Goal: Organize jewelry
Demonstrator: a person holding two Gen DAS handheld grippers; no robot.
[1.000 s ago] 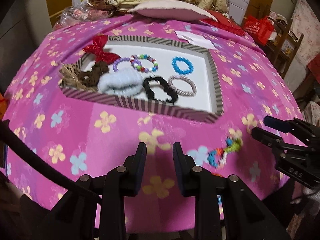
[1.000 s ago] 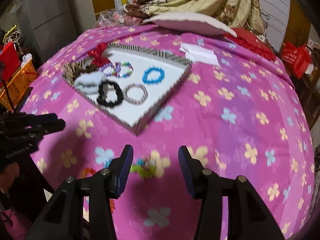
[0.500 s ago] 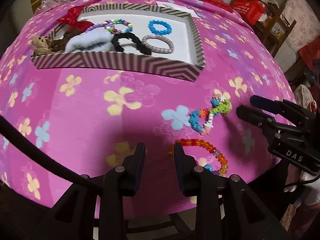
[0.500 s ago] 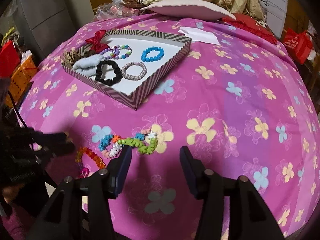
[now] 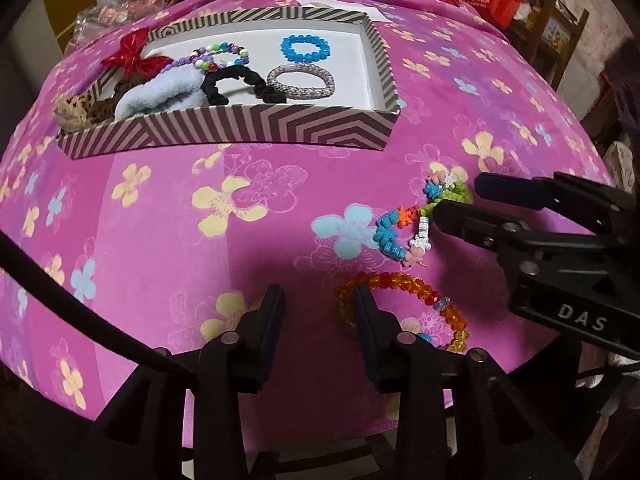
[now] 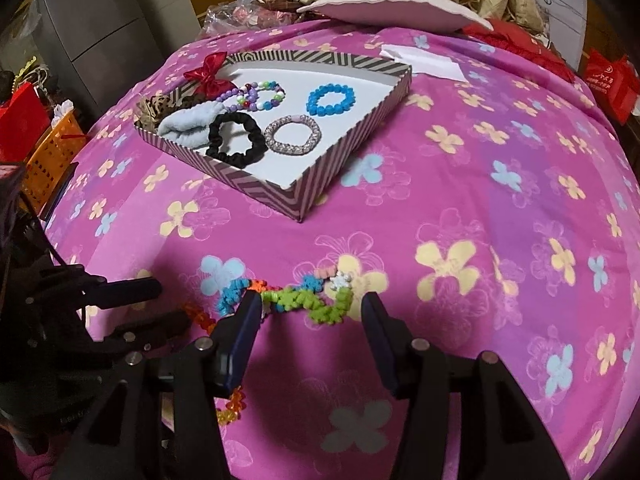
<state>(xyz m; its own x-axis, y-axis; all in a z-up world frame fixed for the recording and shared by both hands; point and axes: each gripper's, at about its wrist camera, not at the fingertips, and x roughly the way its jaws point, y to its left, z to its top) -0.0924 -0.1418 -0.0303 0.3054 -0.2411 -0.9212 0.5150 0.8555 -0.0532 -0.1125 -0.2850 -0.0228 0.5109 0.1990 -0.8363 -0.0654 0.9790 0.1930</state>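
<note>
A multicoloured bead bracelet (image 6: pixel 304 298) lies twisted on the pink flowered cloth, with its green stretch between the fingers of my open right gripper (image 6: pixel 311 305); the pads stand beside it and do not press. From the left wrist the same bracelet (image 5: pixel 404 228) shows with the right gripper (image 5: pixel 460 200) over its far end. An orange bead bracelet (image 5: pixel 404 284) lies closer to the edge. My left gripper (image 5: pixel 319 300) is low over the cloth, its jaws opening, its right finger over that bracelet's left edge, gripping nothing.
A striped tray (image 5: pixel 260 128) with a white floor holds a blue bracelet (image 5: pixel 305 49), a silver bangle (image 5: pixel 300 80), a black scrunchie (image 5: pixel 240 84), a pale blue scrunchie and a red bow. The rounded cloth edge drops off just below the grippers. A pillow (image 6: pixel 392 12) lies at the back.
Both grippers have sunk toward the cloth. The left jaws have spread wider and the orange bracelet has come into its view. The right fingers now straddle the multicoloured bracelet.
</note>
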